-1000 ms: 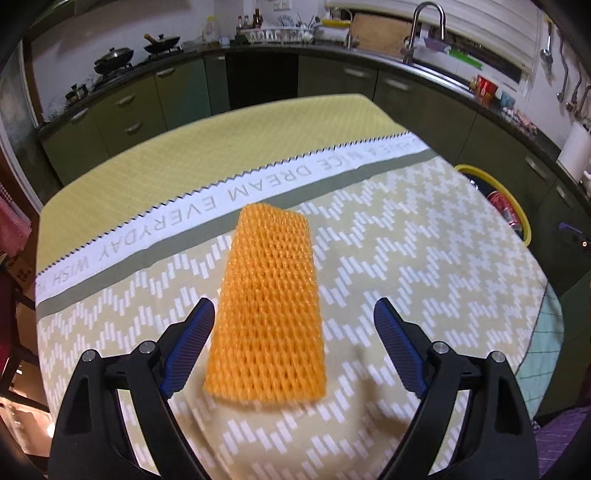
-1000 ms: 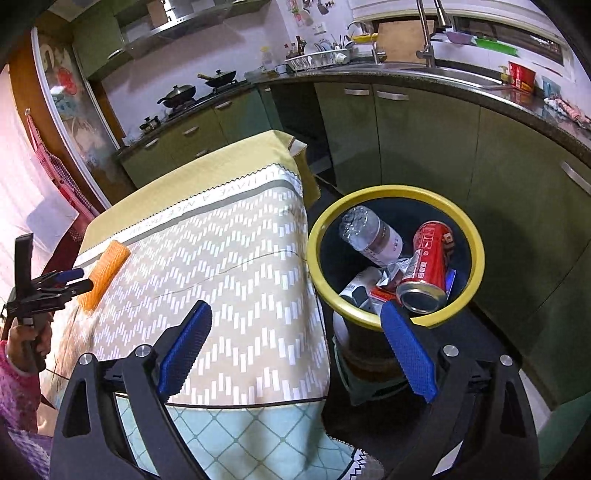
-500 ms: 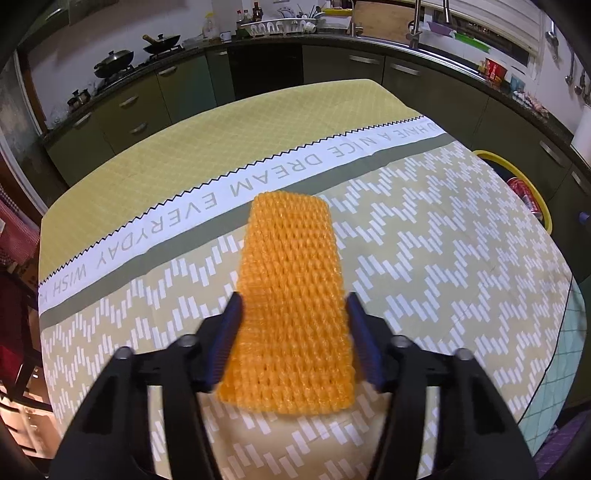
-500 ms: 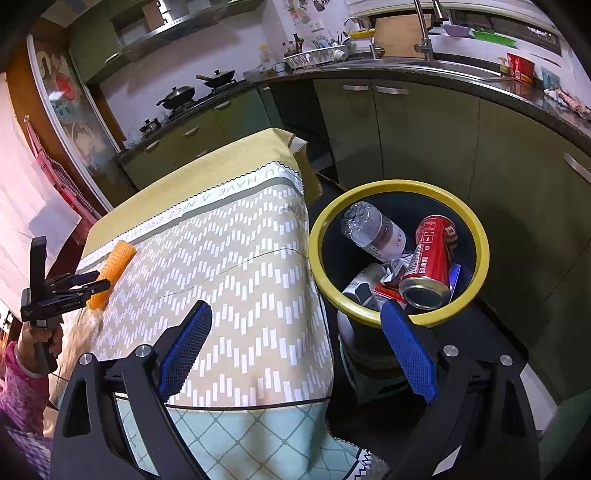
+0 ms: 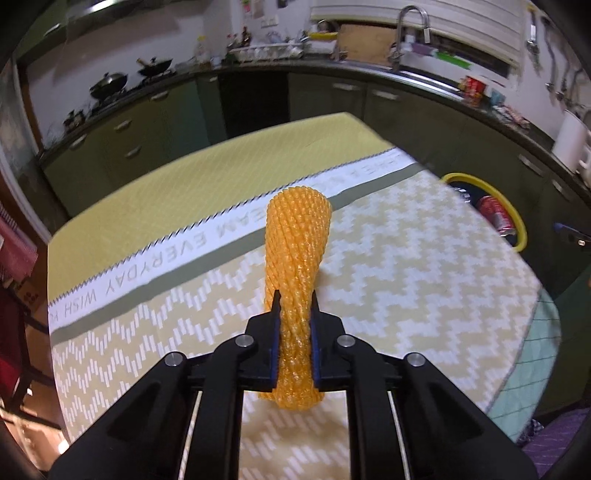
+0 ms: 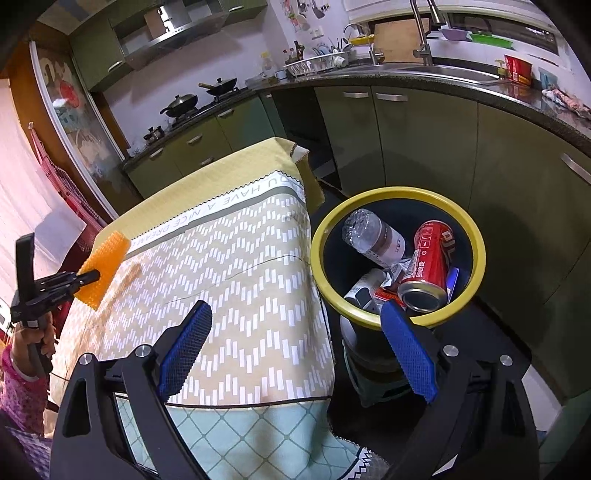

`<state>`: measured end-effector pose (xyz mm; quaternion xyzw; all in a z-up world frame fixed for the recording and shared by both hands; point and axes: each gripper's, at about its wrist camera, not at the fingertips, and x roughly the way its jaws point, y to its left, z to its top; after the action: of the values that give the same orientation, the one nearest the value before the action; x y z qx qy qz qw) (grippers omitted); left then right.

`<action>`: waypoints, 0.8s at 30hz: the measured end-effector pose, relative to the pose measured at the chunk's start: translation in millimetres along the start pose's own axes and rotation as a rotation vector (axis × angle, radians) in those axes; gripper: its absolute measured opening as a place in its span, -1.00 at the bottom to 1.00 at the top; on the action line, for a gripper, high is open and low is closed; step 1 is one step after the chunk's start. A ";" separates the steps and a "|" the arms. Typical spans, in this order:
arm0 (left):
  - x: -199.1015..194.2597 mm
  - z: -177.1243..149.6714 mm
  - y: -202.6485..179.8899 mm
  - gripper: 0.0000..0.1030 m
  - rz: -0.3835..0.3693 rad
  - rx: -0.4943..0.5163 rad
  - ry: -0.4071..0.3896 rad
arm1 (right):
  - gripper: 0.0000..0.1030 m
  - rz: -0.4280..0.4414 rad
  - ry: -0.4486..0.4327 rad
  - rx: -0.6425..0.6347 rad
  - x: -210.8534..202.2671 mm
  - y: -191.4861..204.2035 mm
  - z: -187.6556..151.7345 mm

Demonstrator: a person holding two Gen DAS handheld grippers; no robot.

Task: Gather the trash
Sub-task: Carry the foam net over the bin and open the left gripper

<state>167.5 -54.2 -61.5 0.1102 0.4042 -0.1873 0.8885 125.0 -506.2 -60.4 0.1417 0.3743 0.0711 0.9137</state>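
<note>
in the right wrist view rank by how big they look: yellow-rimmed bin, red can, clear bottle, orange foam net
1. yellow-rimmed bin
2. red can and clear bottle: too alike to rank
3. orange foam net, though it lies farther from the camera, so this is unsure

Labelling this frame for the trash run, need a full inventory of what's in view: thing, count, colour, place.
foam net sleeve: 1, orange, squeezed between the left gripper's pads, lifted off the tablecloth
tablecloth: 1, yellow and beige zigzag with a lettered white band, over the table
trash bin: 1, dark with yellow rim, on the floor beside the table
soda can: 1, red, in the bin
plastic bottle: 1, clear with white label, in the bin
wrappers: several, mixed, under the can
woks: 2, dark, on the stove
faucet: 1, metal, at the sink
left gripper: jaws just closed on the sleeve
right gripper: open, empty, near the bin
hand: 1, pink sleeve
</note>
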 end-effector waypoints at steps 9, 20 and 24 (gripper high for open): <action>-31.6 38.0 -74.2 -0.77 -0.160 0.129 -0.055 | 0.78 -0.031 -0.034 0.016 -22.5 -15.3 -3.4; 21.4 99.3 -204.4 -0.77 -0.322 0.281 -0.035 | 0.78 -0.089 -0.077 0.120 -50.5 -69.0 -18.4; 59.3 119.4 -253.3 -0.75 -0.354 0.285 0.005 | 0.78 -0.092 -0.078 0.155 -52.3 -87.0 -23.9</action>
<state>177.2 -339.5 -40.3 0.1625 0.3889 -0.3952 0.8162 73.1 -596.2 -69.1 0.1975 0.3490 -0.0058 0.9161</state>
